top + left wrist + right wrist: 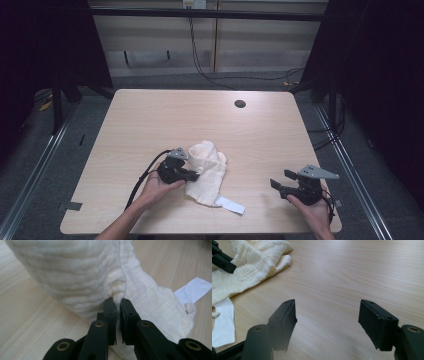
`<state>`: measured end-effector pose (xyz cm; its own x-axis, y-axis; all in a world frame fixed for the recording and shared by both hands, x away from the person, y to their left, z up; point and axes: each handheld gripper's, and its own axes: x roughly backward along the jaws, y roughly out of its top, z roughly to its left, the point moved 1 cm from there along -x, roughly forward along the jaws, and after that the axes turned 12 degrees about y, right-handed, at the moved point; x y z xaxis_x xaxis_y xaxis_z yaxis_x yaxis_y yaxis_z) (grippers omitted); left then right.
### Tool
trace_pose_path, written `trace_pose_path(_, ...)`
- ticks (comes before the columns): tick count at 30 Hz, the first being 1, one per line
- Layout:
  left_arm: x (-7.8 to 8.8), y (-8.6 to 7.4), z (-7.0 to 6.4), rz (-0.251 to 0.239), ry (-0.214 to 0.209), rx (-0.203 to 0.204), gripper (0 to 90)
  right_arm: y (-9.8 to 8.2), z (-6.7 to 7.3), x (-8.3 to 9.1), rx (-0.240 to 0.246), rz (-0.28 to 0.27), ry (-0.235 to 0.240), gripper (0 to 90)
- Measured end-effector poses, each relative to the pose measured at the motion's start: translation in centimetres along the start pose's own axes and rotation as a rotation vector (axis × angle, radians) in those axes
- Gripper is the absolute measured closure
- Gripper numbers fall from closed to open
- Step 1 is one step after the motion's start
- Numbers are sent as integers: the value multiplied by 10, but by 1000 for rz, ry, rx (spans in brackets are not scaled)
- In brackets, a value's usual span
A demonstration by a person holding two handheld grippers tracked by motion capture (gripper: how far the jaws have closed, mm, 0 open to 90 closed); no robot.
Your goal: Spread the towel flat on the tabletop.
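I see a pale wood-grain desk (150, 120) with rounded corners, and a small round dark cable hole (240, 104) sits near its far edge, right of centre. Beyond the desk I make out a light panelled wall (250, 40) with a black cable (200, 60) hanging down it and trailing across the grey floor (165, 80). Dark curtains (380, 75) close off both sides, and metal rails (350, 165) run along the floor beside the desk.

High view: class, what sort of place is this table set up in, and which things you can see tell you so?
Probably a lab or recording workspace, not a home. A bare wooden table with a cable hole stands between dark curtains, loose cables trail over the grey floor behind it, and metal rails flank it.
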<state>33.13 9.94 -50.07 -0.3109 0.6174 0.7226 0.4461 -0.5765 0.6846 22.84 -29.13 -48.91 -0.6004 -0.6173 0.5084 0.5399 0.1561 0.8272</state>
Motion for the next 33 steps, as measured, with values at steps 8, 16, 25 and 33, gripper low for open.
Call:
trace_pose_path(8, 1, 3, -7, -12, -14, -11, 733, 0, 2, -2, 0, 4, 9, 300)
trace_pose_path(16, 42, 5, -18, -87, 12, 27, 544, 0, 3, -6, -10, 9, 19, 299)
trace_pose_path(25, 17, 1, -70, -7, -114, -98, 734, 2, 5, -10, -5, 13, 24, 298)
trace_pose_path(33, -2, -7, -82, 20, -95, -124, 624, 1, 5, -4, -19, 1, 21, 298)
